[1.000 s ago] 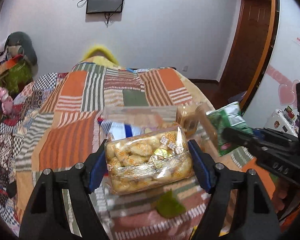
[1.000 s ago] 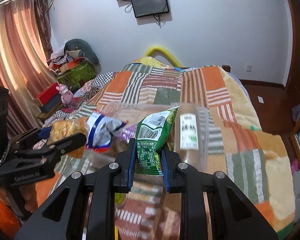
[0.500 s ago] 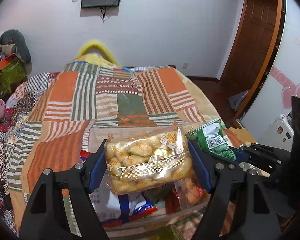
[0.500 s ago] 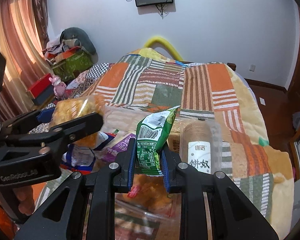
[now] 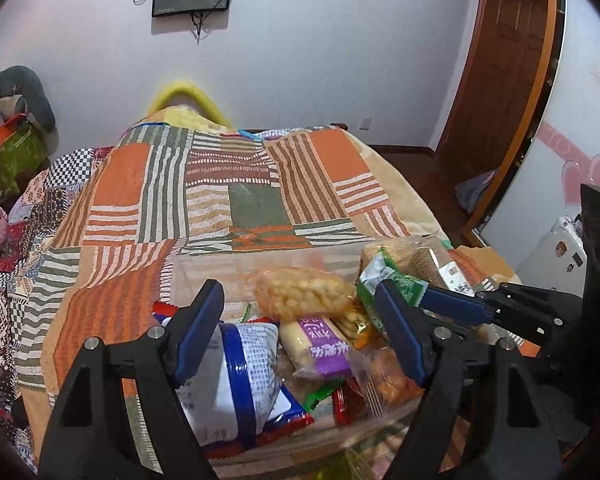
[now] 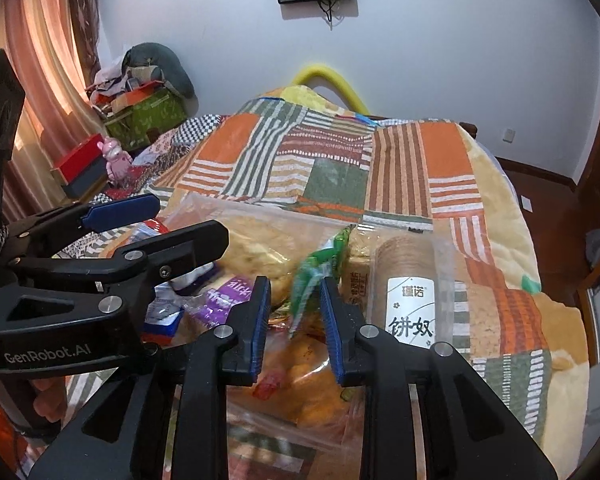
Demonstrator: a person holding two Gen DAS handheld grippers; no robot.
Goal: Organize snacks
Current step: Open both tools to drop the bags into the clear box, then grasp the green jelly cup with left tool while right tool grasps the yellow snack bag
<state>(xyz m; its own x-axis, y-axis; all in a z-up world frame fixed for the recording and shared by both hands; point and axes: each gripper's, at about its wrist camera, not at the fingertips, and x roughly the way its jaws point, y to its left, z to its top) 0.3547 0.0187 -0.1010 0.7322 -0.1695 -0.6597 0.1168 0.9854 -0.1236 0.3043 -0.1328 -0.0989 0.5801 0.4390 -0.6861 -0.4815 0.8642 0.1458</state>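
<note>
left gripper (image 5: pixel 300 332) jaws wide, nothing held; yellow puff bag (image 5: pixel 304 294) lies loose at its 12 o'clock on the pile in the clear bin (image 5: pixel 236 270). right gripper (image 6: pixel 294 322) jaws narrow and just opening; green packet (image 6: pixel 314 270) between them, blurred, apparently no longer pinched.

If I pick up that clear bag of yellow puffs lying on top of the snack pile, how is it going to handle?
The bag of yellow puffs looks puffy and probably light, so it should lift easily. Its glossy clear film may slip between pads. The pieces inside look brittle, so a hard squeeze could crush them. It rests loosely on other packets in the clear bin and may slide when nudged.
</note>
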